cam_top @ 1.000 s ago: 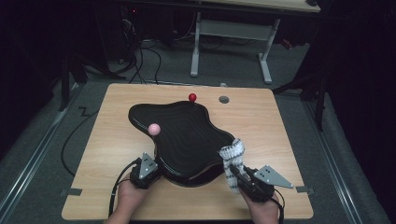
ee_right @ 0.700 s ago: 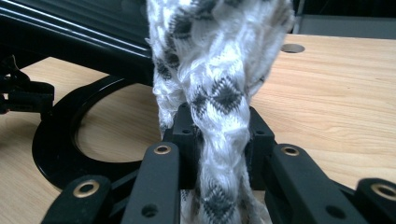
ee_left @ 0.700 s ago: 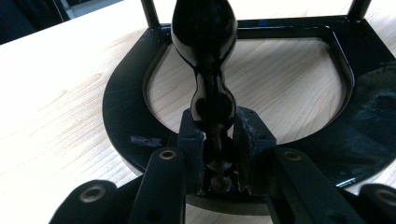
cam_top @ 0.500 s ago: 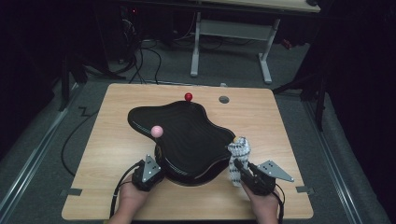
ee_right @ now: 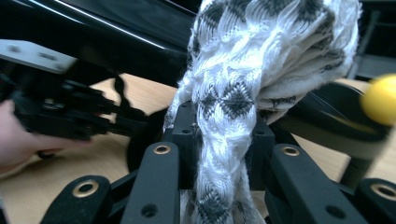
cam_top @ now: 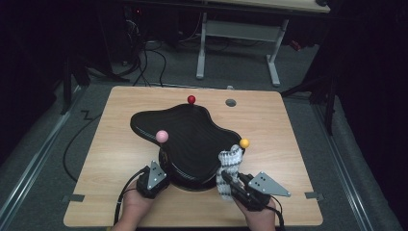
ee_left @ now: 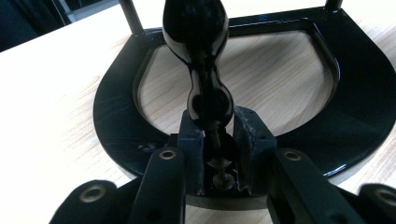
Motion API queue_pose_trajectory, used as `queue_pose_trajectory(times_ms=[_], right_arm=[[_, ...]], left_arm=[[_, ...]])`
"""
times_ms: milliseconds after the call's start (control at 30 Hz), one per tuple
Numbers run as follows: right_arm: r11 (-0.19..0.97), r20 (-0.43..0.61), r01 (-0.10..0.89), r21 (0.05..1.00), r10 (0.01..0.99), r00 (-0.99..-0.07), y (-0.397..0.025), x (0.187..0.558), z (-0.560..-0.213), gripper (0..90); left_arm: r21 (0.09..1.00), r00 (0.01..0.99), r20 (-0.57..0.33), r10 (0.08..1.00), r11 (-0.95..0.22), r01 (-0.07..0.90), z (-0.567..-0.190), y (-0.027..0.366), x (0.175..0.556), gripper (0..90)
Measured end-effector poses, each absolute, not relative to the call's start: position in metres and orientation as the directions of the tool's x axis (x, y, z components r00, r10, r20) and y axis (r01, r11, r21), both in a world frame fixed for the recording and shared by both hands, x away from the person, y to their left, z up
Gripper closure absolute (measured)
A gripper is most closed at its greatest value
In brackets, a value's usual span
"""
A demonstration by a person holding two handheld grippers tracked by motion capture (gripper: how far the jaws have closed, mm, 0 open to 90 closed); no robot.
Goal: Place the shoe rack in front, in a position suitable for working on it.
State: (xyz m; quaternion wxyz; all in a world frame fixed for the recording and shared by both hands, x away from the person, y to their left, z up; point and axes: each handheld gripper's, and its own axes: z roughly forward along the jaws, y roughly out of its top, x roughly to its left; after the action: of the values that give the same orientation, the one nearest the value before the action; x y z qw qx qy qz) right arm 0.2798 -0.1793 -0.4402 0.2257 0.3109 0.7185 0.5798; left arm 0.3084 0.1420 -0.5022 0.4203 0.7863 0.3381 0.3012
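Claw on the L [cam_top: 162, 169] sits at the near-left edge of the black stand [cam_top: 192, 144], clenched on it — in the left gripper view its jaws pinch a glossy black upright part of the stand [ee_left: 205, 88], w/ the stand's curved base ring lying on the wood surface [cam_top: 106, 144] beyond. Stand takes up the centre of the surface in the high view; dark, wavy-edged top, w/ three ball-tipped pegs: pink ball [cam_top: 162, 136] on the L side, red ball [cam_top: 191, 99] at the far edge, yellow ball [cam_top: 244, 143] on the R side. White-and-grey knit sock [cam_top: 228, 168] hangs just R of the stand's near edge, its top close beside the yellow ball; can't tell if they touch. R claw [cam_top: 235, 185] is at the near-right, clenched on the sock — right gripper view shows the knit [ee_right: 233, 107] bunched between both jaws and rising above them, yellow ball [ee_right: 379, 100] blurred at the R edge. Small grey disc [cam_top: 231, 102] lies near the surface's far side, R of the red ball.
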Motion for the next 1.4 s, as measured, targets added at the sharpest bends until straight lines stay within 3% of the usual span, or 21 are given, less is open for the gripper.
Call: queue_pose_trajectory(times_ms=[767, 1100, 1400], right_arm=[[0.21, -0.015, 0.215, 0.954, 0.749, -0.663, -0.197, 0.302, -0.439, 72.3], [0.151, 0.044, 0.304, 0.941, 0.834, -0.55, -0.226, 0.328, -0.457, 72.5], [0.156, 0.046, 0.283, 0.946, 0.801, -0.597, -0.214, 0.323, -0.455, 73.1]], left_arm=[[0.875, 0.603, 0.151, 0.783, -0.389, 0.288, -0.503, 0.143, 0.309, 73.6], [0.874, 0.601, 0.163, 0.782, -0.398, 0.281, -0.503, 0.143, 0.309, 73.9], [0.873, 0.604, 0.165, 0.78, -0.401, 0.279, -0.503, 0.142, 0.309, 73.9]])
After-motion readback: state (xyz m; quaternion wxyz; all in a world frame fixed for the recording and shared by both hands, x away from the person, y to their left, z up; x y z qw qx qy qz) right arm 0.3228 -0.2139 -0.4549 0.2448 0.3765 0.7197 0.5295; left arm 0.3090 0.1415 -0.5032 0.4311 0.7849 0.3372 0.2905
